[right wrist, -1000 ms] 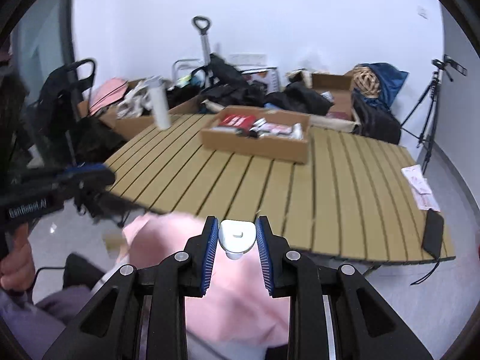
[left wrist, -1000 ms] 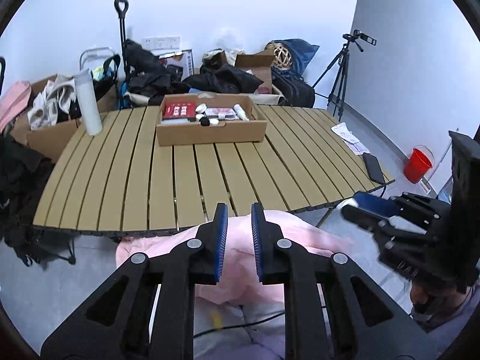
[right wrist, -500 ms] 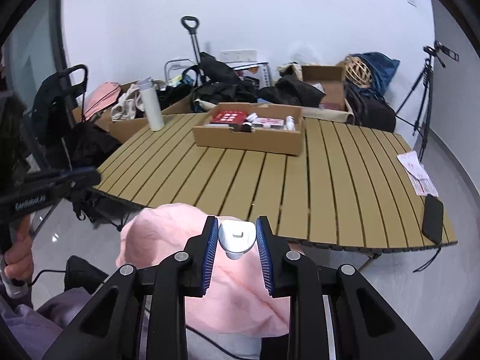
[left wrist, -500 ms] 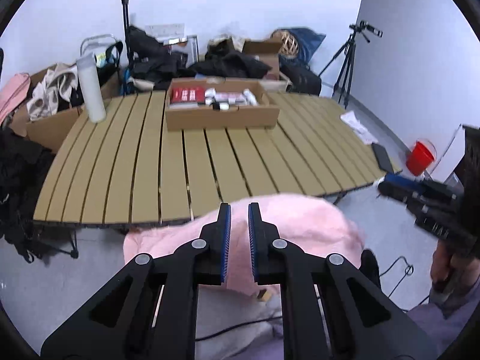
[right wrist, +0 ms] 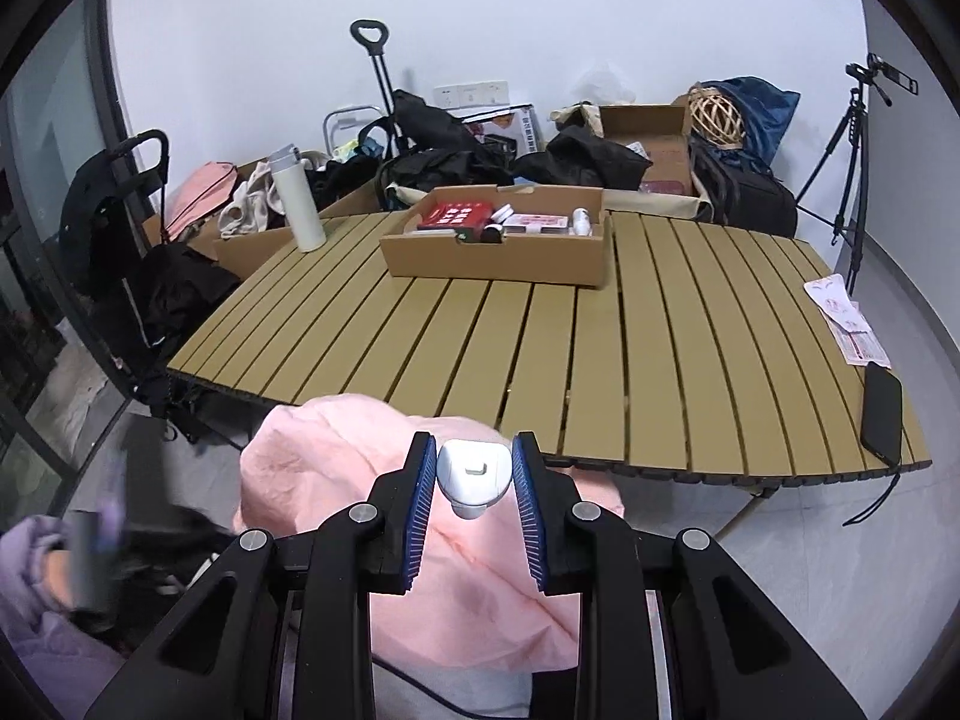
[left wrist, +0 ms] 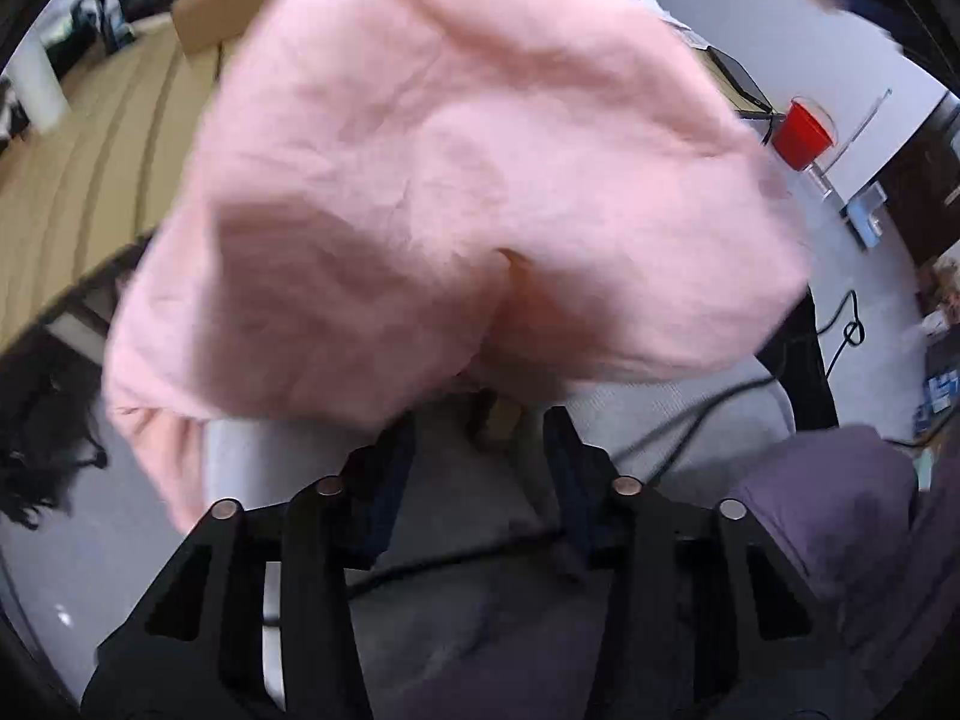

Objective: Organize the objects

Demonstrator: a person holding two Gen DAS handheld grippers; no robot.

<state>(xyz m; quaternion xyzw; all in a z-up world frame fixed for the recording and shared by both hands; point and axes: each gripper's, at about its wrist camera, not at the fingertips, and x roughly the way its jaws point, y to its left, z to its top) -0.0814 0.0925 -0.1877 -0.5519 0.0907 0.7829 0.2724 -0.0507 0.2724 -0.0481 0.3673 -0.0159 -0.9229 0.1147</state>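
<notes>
The right hand-held gripper [right wrist: 474, 501] is clamping a small white case [right wrist: 473, 476] while the cardboard box [right wrist: 498, 249] is sitting straight ahead across the tabletop [right wrist: 660, 348] (left hand-held gripper [left wrist: 480, 468], jaws just parting empty, is pointing down at pink cloth [left wrist: 456, 168]).

One slatted surface [right wrist: 660, 324] lies ahead of the fingers, bearing one open cardboard box [right wrist: 498, 261], one white bottle [right wrist: 298, 204] and one black phone [right wrist: 881, 414]. Inside the box: one red pack [right wrist: 456, 215], plus several small items too small to count. One pink cloth [right wrist: 468, 576] lies under the fingers. One small white device [right wrist: 474, 471] sits between the fingers [right wrist: 420, 498]. One red bucket [left wrist: 803, 133], one tripod [right wrist: 852, 138] and two paper sheets [right wrist: 843, 321] lie to the right.
</notes>
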